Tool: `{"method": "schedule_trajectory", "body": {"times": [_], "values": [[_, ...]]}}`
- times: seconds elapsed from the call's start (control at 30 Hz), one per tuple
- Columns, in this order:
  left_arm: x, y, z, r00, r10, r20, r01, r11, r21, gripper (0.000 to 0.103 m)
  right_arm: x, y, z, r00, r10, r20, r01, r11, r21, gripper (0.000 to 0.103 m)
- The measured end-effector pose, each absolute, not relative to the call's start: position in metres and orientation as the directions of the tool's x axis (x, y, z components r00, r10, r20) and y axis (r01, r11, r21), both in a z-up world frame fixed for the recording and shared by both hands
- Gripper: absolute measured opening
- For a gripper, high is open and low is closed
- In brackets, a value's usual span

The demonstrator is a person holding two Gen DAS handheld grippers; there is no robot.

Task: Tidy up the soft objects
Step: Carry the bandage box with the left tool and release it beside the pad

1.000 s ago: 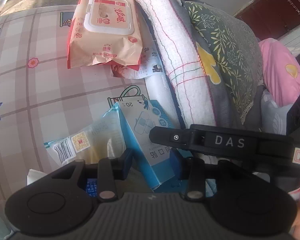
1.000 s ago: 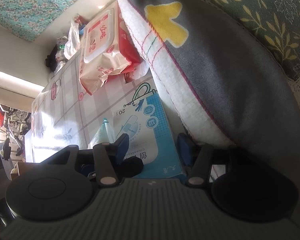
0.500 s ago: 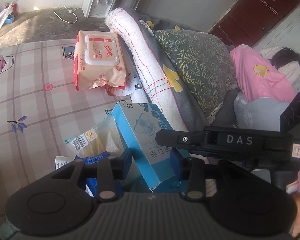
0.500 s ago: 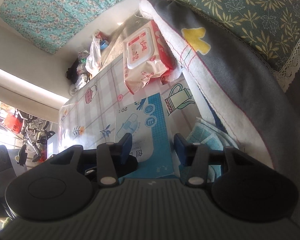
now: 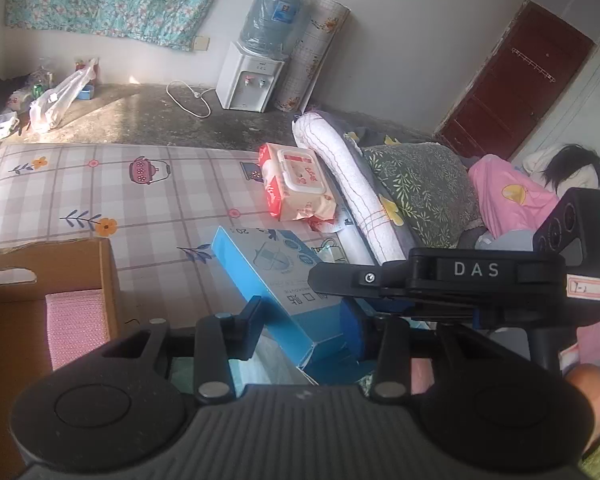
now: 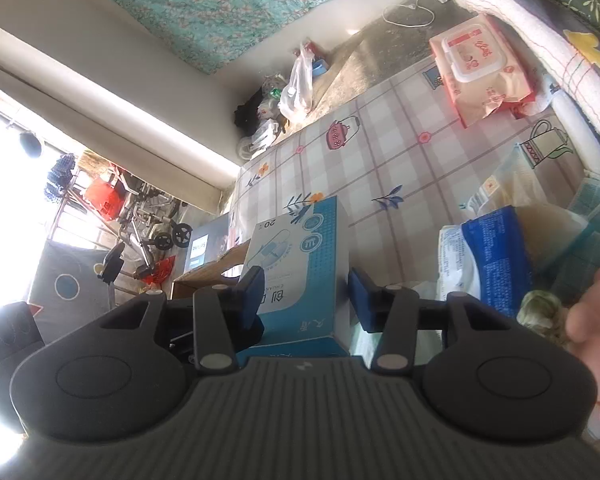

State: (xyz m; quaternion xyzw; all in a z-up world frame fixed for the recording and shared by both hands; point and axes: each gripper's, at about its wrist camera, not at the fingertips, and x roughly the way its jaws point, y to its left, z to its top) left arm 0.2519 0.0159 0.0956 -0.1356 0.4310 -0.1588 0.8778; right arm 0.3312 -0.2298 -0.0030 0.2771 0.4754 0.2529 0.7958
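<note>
A blue and white carton (image 5: 278,276) hangs above the checked mat (image 5: 148,208), gripped from both sides. My left gripper (image 5: 302,326) is shut on its near end, blue pads against both faces. My right gripper (image 6: 306,298) is shut on the same carton (image 6: 300,264); in the left wrist view its black body (image 5: 440,280) crosses just right of the carton. A pink wet-wipes pack (image 5: 300,188) lies on the mat by the rolled white blanket (image 5: 348,184). A blue packet (image 6: 496,256), a clear bag (image 6: 512,188) and a teal towel (image 6: 596,200) lie below the right gripper.
An open cardboard box (image 5: 108,280) with a pink cloth (image 5: 76,320) inside stands at the left. A green leaf-print pillow (image 5: 424,184) and a person lying in pink (image 5: 512,196) are at the right. A hand (image 6: 592,320) shows at the right edge. A water dispenser (image 5: 252,76) stands by the far wall.
Both grippers rose and drew back with the blue carton between them, lifting it off the mat. The cardboard box and the far wall came into view.
</note>
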Motion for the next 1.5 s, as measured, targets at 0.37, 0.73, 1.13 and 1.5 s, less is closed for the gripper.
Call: {"method": "schedule_trajectory", "body": {"times": [0.37, 0.73, 1.13, 1.5], "values": [[0.188, 0.162, 0.087, 0.657, -0.245, -0.713, -0.069, 0.922, -0.381, 0.042, 0.299, -0.056, 0.008, 0.232, 0.744, -0.627, -0.286, 0.668, 0.687, 0.046], [0.219, 0.253, 0.008, 0.566, -0.207, -0.798, -0.22, 0.895, -0.388, 0.042, 0.318, 0.049, -0.051, 0.124, 0.691, -0.712, -0.265, 0.715, 0.647, 0.046], [0.265, 0.252, -0.063, 0.4, -0.201, -0.894, -0.233, 0.921, -0.311, 0.041, 0.343, 0.067, -0.098, 0.139, 0.605, -0.784, -0.254, 0.787, 0.562, 0.045], [0.273, 0.254, -0.068, 0.362, -0.161, -0.918, -0.328, 0.9, -0.287, 0.046, 0.324, 0.03, -0.057, 0.225, 0.639, -0.736, -0.328, 0.761, 0.56, 0.046]]}}
